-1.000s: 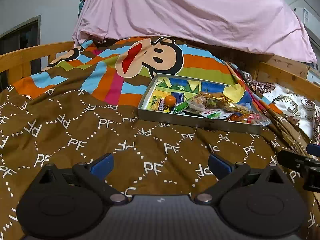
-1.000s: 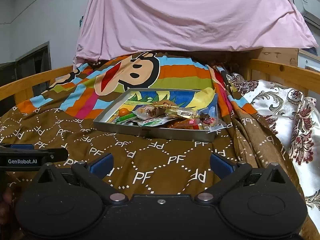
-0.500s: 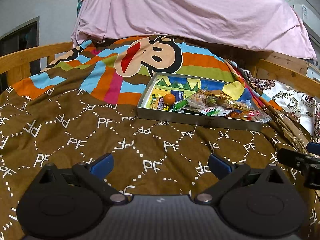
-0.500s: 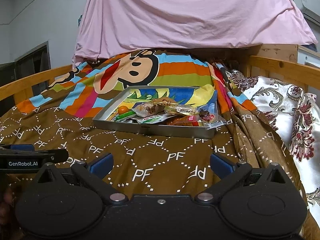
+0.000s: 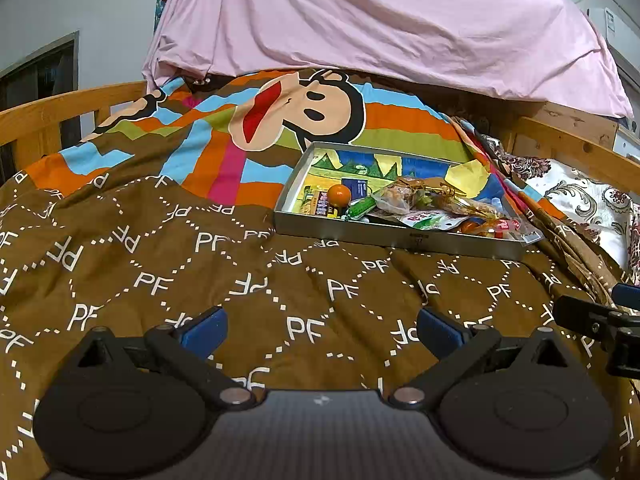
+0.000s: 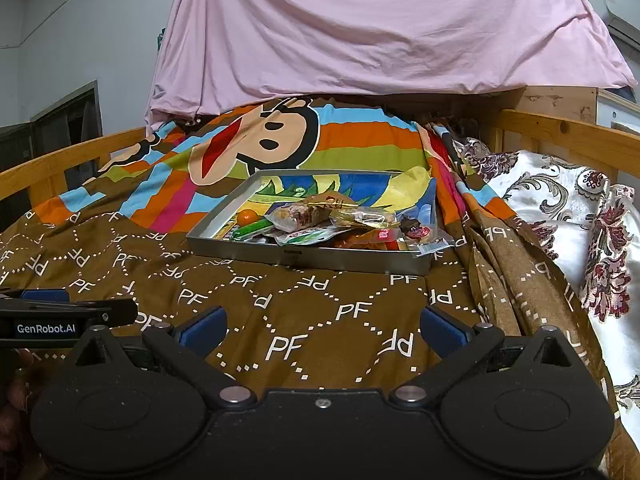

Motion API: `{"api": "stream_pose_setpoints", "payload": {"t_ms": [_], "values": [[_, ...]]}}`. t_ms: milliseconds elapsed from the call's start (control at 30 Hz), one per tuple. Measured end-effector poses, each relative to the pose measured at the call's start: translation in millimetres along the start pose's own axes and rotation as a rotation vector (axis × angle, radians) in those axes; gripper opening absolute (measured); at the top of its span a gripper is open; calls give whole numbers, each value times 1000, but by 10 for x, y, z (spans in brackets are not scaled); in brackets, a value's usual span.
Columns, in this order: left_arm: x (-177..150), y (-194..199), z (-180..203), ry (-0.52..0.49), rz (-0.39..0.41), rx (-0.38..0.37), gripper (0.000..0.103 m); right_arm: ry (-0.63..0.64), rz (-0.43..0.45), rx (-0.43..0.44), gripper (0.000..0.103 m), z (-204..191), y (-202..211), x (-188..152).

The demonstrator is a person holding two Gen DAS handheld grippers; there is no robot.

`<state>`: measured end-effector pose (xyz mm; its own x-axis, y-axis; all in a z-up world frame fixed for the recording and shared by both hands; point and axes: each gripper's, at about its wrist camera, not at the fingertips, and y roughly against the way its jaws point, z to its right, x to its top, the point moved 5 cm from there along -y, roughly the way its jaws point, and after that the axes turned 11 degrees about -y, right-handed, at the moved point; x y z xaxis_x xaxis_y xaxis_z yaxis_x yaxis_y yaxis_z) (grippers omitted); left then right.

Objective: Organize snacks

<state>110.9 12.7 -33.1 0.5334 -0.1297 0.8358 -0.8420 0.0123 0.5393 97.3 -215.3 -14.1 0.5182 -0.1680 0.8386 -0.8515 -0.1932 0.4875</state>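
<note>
- Snacks point(image 5: 416, 208) lie heaped in a shallow metal tray point(image 5: 392, 237) on the brown blanket point(image 5: 240, 280), toward the bed's right side, with the wooden rail point(image 6: 560, 132) beyond.
- Inside, we see a small orange point(image 5: 339, 194) near the tray's left edge, a green tube point(image 5: 360, 209) just beside it, and crinkly clear packets point(image 6: 308, 216) piled toward the right corner.
- One packet point(image 6: 434, 245) overhangs the tray's front right corner.
- Our left gripper point(image 5: 320, 330) hovers over the blanket, well short of the tray, jaws apart and holding nothing.
- Our right gripper point(image 6: 322, 330) sits likewise, jaws wide with nothing between them.
- Whether the pile is awaiting sorting or is the finished gathering, we cannot tell from this.
- Risks, as we judge them: the tray rests on soft, rumpled bedding, so pressing on one edge could tip it and spill the contents.
- The orange would likely roll if nudged.
- The slick overlapping wrappers could slip from the fingers or drag neighbours out together.
- The overhanging packet could slide off toward the gap at the right side of the bed.
</note>
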Motion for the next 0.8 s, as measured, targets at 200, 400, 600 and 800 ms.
{"api": "stream_pose_setpoints", "payload": {"t_ms": [200, 400, 600, 800], "values": [[-4, 8, -6, -1, 3, 5, 103, -1, -1, 0, 102, -1, 0, -2], [-1, 15, -14, 0, 4, 5, 103, 0, -1, 0, 102, -4, -1, -1], [13, 17, -1, -6, 10, 4, 103, -1, -1, -1, 102, -5, -1, -1], [16, 19, 4, -4, 11, 5, 103, 0, 0, 0, 102, -9, 1, -9]]}}
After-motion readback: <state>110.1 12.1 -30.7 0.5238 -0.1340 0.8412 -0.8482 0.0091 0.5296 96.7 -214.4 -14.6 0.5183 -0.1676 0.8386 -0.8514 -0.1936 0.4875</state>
